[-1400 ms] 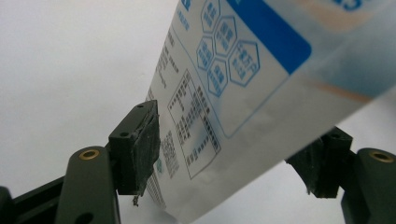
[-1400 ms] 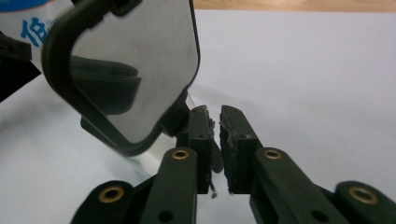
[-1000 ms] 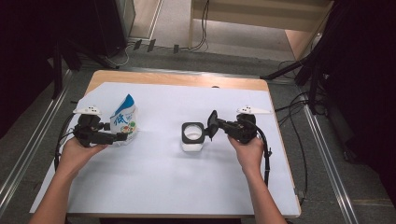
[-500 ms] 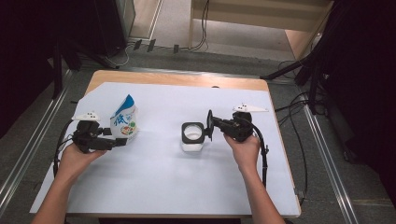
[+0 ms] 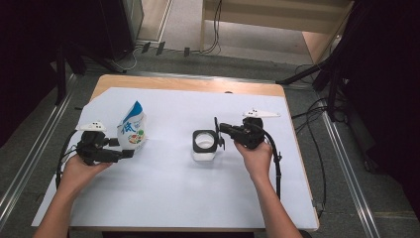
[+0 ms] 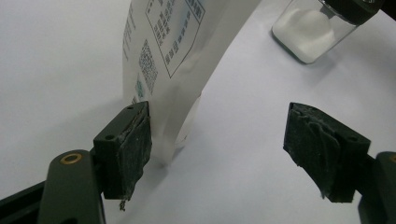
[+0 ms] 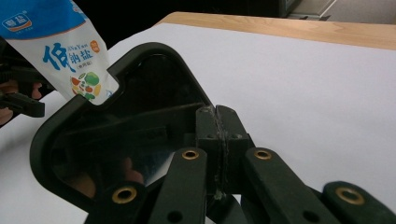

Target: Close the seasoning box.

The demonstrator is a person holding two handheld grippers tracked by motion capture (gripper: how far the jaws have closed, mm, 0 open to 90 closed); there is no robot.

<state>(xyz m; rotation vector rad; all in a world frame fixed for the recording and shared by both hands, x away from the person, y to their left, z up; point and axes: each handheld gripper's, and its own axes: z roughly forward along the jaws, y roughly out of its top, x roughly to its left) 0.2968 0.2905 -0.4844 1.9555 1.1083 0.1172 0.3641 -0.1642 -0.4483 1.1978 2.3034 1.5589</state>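
The left gripper [image 5: 130,152] stands with its jaws spread wide beside the salt bag [image 5: 132,128], one pad [image 6: 133,147] just touching the bag's lower edge (the other well clear). The bag stands upright on the white table [image 5: 163,198]. The right gripper [image 5: 218,134] is clenched on the black flip lid [image 7: 140,107] of the jar [image 5: 204,145], mid-table.

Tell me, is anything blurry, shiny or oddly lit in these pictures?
High view: the white table sheet is evenly bright, the surroundings dark, shadows soft. Left gripper view: the pouch looks soft up close. Right gripper view: the glossy black lid mirrors the fingers, and the right gripper is sharp.
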